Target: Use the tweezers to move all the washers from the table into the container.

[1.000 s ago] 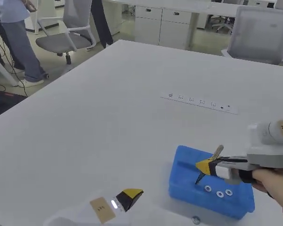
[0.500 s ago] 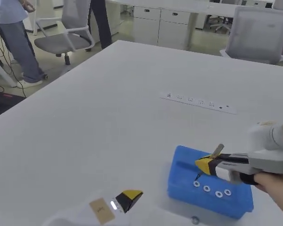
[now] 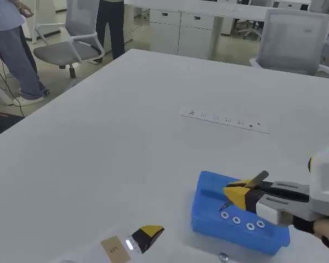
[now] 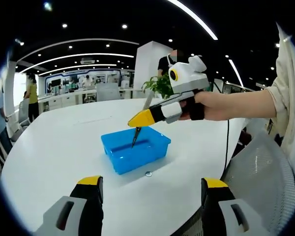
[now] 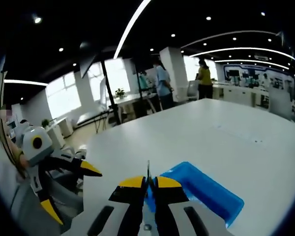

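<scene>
While the right gripper [image 3: 237,194] hangs over the blue container [image 3: 230,238], its two jaws are squeezed tight on the tweezers [image 3: 256,179]. The back end of the tweezers sticks up behind the yellow jaw tips, and the thin dark end points down into the container. That end is close to the first of the washers [image 3: 237,220], but it is too small to tell whether the two points are together or apart, or whether they touch anything.

Four washers lie in a row on the floor of the container. One more washer [image 3: 223,256] lies on the white table [image 3: 126,137], just in front of the container's near wall.

A hand [image 4: 209,105] holds the right gripper from the right side. In the left gripper view the tweezers hang straight down over the middle of the container.

The left gripper [image 4: 152,181] is low and near the person, well apart from the container. Its jaws are spread wide, with only bare table and the loose washer seen between them.

Farther back on the table there is a flat socket strip [image 3: 225,119] – well apart from the container. A grey chair [image 3: 296,38] stands behind the table.
</scene>
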A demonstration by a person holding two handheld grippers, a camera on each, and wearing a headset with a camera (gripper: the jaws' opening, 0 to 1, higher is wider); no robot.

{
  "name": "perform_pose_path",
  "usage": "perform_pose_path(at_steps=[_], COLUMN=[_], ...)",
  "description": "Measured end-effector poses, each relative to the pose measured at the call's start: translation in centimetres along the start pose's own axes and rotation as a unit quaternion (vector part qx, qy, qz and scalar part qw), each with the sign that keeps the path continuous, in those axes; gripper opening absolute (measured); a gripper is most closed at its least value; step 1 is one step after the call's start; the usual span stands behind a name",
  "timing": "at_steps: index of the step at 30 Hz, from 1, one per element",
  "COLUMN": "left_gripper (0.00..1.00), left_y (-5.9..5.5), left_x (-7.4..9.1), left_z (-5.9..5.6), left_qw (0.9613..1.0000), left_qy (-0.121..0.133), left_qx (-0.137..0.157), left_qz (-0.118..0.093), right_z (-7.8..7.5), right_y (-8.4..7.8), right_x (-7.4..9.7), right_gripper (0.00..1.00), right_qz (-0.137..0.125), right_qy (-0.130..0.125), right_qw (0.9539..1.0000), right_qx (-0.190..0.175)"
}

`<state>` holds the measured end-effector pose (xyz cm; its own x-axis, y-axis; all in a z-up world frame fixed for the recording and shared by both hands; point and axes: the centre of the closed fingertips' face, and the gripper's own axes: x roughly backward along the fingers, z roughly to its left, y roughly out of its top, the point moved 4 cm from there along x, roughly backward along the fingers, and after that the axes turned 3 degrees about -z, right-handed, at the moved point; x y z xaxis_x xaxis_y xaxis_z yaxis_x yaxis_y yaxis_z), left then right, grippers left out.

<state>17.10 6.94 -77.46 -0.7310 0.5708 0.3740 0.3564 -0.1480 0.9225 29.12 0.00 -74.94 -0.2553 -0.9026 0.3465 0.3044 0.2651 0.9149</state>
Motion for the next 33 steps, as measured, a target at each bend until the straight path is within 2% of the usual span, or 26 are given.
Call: perform_pose_path(at_steps=[2,7,12,15,22,29,33], left_gripper=[0.83,0.83,0.83,0.83,0.83,0.82,0.82], left_y=[0.0,0.0,0.0,0.0,0.0,-0.1,0.0], left_x=[0.0,0.0,0.0,-0.1,0.0,0.0,0.0], left_z=[0.0,0.0,0.0,0.1,0.1,0.2,0.2], left_qw=[1.0000,1.0000,1.0000,1.0000,1.0000,1.0000,1.0000], left_qy=[-0.002,-0.002,0.000,0.000,0.002,0.003,0.003], left_qx=[0.000,-0.001,-0.002,-0.001,0.001,0.002,0.002], left_qz=[0.001,0.002,0.002,0.001,0.002,0.001,0.001], right_z=[0.5,0.8,0.4,0.4,0.5,0.6,1.3], right_y=[-0.9,-3.3,-5.0,-5.4,-6.3,-6.3,-6.5], right_x=[-0.1,-0.2,-0.3,-0.4,-0.7,-0.9,-1.1], right_gripper=[0.04,0.04,0.04,0.04,0.04,0.04,0.04], right_qz=[0.011,0.046,0.076,0.085,0.119,0.123,0.129], right_qy=[0.009,0.015,0.005,0.005,0.008,0.012,0.022], right_qw=[0.9999,0.9986,0.9968,0.9962,0.9927,0.9919,0.9909], right_qx=[-0.004,-0.021,-0.024,-0.019,0.018,0.027,0.033])
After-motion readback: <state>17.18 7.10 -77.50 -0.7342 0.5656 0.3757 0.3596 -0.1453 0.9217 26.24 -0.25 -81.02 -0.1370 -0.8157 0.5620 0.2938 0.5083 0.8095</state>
